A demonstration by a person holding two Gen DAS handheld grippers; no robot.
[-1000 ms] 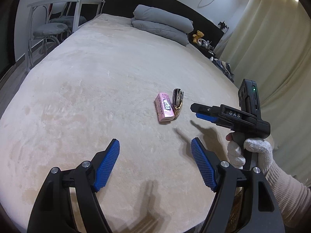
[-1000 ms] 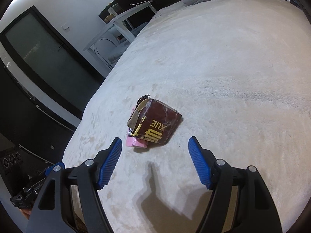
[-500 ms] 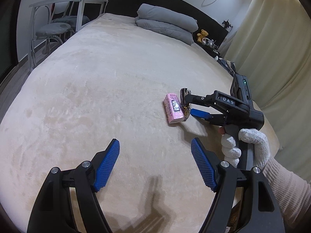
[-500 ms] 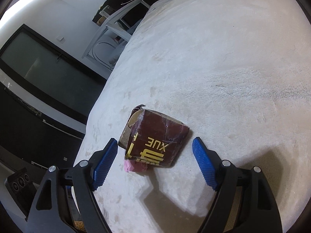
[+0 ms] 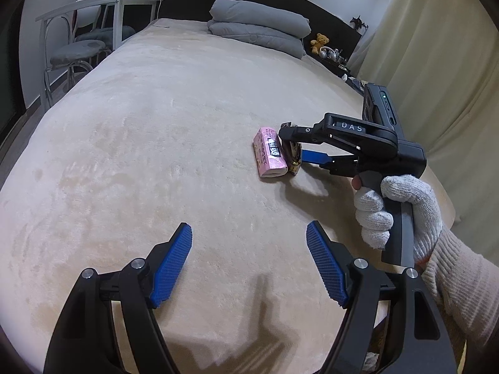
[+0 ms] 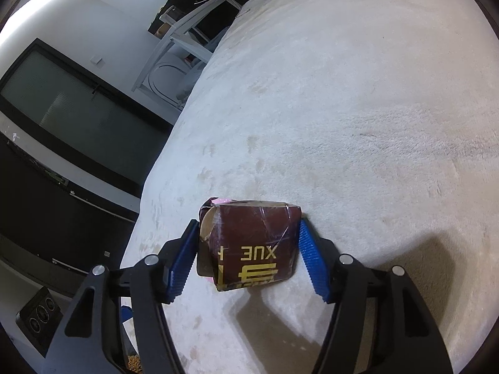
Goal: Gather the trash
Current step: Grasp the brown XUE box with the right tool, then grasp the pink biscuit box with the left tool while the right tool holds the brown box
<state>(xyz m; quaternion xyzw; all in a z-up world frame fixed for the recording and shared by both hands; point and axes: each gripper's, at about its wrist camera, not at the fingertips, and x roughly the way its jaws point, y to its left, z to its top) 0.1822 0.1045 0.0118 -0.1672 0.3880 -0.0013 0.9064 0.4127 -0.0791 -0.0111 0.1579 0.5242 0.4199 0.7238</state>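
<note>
Right claw (image 6: 249, 249) closing around maroon box (image 6: 252, 243); left view shows pink packet (image 5: 268, 152) beside

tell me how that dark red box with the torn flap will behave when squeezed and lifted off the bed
The dark red box probably dents: its flap is torn and its wrap creased. It looks light, likely empty. The right gripper, closing on its sides, may nudge the pink pack beside it.
</note>
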